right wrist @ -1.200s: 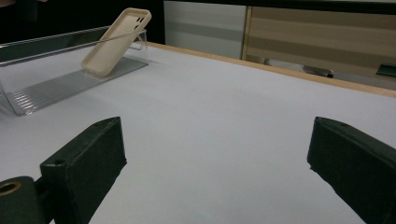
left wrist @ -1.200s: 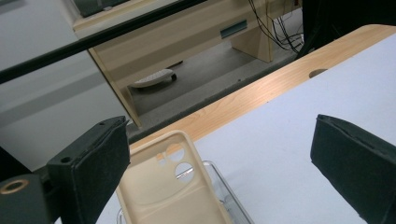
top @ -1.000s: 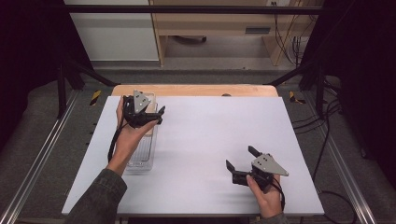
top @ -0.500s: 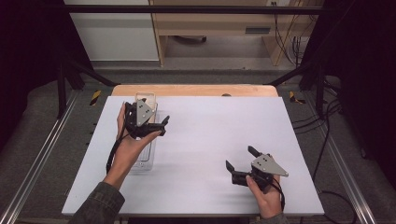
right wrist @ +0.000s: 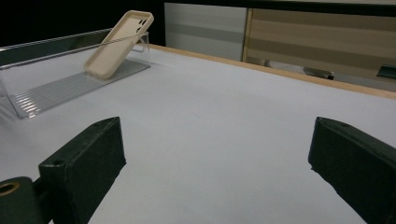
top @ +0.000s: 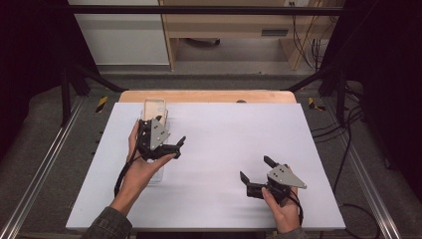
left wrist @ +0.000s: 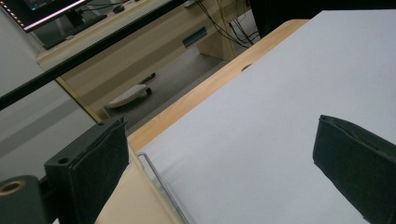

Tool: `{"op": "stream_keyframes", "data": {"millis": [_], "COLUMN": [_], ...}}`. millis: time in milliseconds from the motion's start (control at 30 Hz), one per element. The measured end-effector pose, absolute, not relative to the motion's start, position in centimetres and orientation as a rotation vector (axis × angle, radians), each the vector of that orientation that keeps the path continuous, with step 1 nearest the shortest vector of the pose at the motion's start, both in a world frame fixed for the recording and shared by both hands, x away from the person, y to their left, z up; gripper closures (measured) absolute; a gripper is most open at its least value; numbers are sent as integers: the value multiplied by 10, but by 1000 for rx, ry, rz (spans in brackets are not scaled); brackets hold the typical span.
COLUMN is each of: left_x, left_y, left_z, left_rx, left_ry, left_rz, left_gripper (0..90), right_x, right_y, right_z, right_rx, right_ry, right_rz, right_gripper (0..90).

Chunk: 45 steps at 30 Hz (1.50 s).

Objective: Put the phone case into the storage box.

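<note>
A beige phone case leans upright against the far end of a clear plastic tray at the table's left; the right gripper view shows the phone case tilted in the tray. My left gripper hovers over the tray just nearer than the case, open and empty, its jaws pointing right. In its own view the left gripper is wide open, with the case's edge and the tray's rim low between the jaws. My right gripper is open and empty near the front right.
A white mat covers the wooden table. Metal rails run along both sides. Beyond the far edge are a cabinet and a wooden desk, with cables at the right.
My left gripper has drawn back from the tray's far end toward the person and slightly right, uncovering the phone case. The right gripper has stayed put.
</note>
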<state>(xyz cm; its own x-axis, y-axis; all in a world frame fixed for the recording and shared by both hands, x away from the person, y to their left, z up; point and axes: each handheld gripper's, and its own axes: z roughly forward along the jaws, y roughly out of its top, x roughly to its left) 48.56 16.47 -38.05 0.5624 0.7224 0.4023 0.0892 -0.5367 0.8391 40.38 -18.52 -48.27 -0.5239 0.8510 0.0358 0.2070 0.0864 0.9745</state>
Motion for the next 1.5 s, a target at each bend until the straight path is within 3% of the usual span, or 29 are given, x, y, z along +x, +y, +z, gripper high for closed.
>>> {"op": "stream_keyframes", "data": {"millis": [900, 1500], "left_x": [442, 418], "left_y": [148, 160], "left_z": [-401, -407], "left_rx": [2044, 2002], "left_ry": [529, 526], "left_rz": [1008, 986], "left_gripper": [35, 28], "right_x": [403, 403], "right_y": [-183, -182], "right_z": [-483, -484], "right_rx": [1040, 1036], "right_ry": [1807, 1813], "right_rz": [1467, 1461], "right_gripper": [37, 37]}}
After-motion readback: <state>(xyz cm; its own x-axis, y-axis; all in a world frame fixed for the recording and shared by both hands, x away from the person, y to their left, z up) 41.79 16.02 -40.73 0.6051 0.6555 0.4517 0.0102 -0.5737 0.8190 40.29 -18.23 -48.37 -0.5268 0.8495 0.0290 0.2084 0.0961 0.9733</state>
